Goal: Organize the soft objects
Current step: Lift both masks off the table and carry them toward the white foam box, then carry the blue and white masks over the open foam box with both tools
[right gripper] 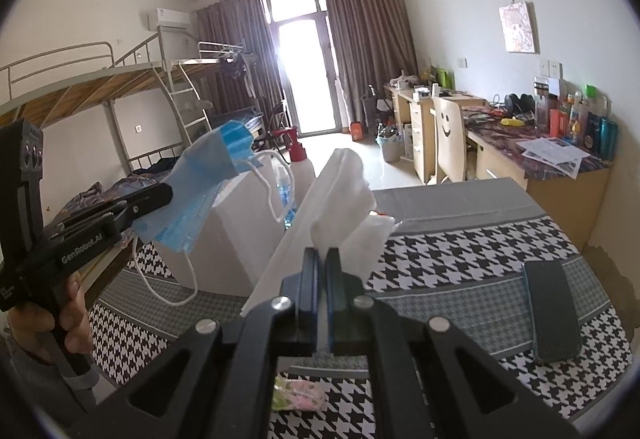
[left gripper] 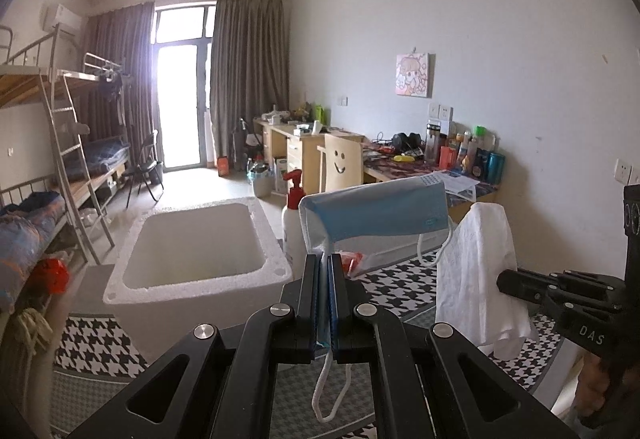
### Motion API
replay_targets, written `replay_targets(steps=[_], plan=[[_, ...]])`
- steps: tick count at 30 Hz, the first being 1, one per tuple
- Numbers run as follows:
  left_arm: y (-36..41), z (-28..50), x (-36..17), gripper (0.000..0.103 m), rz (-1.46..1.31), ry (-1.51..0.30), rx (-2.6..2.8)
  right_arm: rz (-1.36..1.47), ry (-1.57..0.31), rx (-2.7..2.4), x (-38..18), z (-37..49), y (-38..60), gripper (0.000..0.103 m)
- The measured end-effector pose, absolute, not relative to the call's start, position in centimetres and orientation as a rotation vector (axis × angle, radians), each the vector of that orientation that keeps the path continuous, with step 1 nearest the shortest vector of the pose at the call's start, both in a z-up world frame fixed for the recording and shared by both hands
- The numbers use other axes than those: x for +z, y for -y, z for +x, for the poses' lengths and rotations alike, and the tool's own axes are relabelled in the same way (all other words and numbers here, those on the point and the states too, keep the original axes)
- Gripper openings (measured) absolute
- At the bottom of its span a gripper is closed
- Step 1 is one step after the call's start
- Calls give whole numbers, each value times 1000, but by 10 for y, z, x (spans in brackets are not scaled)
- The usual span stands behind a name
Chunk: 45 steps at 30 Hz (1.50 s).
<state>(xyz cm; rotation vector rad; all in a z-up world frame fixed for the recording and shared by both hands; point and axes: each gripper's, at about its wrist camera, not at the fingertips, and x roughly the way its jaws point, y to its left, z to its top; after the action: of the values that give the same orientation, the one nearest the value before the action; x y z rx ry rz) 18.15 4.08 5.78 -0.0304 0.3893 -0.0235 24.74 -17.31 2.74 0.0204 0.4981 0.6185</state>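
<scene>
A: Left wrist view first. What has the left gripper got?

B: Its jaws are pinched together on a blue mask. The mask stands up above the tips and its long axis runs across the frame, ear loops dangling below. The foam box sits open just left of and below the tips, so I'd judge this hand the nearer one to it.

A: And the other gripper there?

B: The right gripper comes in from the right edge, clamped on a white cloth that hangs down over the surface.

A: Now the right wrist view.

B: The same cloth rises from the closed right gripper, long axis up and leaning left. The box lies ahead and to the left, beyond the cloth. The left gripper with the mask hangs between this hand and the box.

A: So the right has to go left to drop?

B: Probably, and past the mask hand, so the mask likely goes in first.
</scene>
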Motion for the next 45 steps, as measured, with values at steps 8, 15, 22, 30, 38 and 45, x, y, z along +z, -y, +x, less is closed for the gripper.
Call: replay_targets(steps=[8, 15, 22, 30, 38, 45], plan=[[-43, 188, 66, 4, -28, -379, -15, 19, -481, 627, 36, 252, 169, 6], [-46, 193, 75, 4, -21, -366, 1, 11, -456, 636, 46, 257, 164, 6], [-48, 196, 84, 4, -20, -350, 10, -7, -435, 643, 55, 260, 157, 6], [-53, 203, 96, 4, -18, -339, 32, -18, -417, 650, 65, 266, 153, 6], [-64, 209, 105, 4, -26, -329, 61, -32, -395, 655, 76, 270, 147, 6], [-74, 211, 115, 4, -31, -306, 85, -47, -377, 666, 85, 274, 140, 6]])
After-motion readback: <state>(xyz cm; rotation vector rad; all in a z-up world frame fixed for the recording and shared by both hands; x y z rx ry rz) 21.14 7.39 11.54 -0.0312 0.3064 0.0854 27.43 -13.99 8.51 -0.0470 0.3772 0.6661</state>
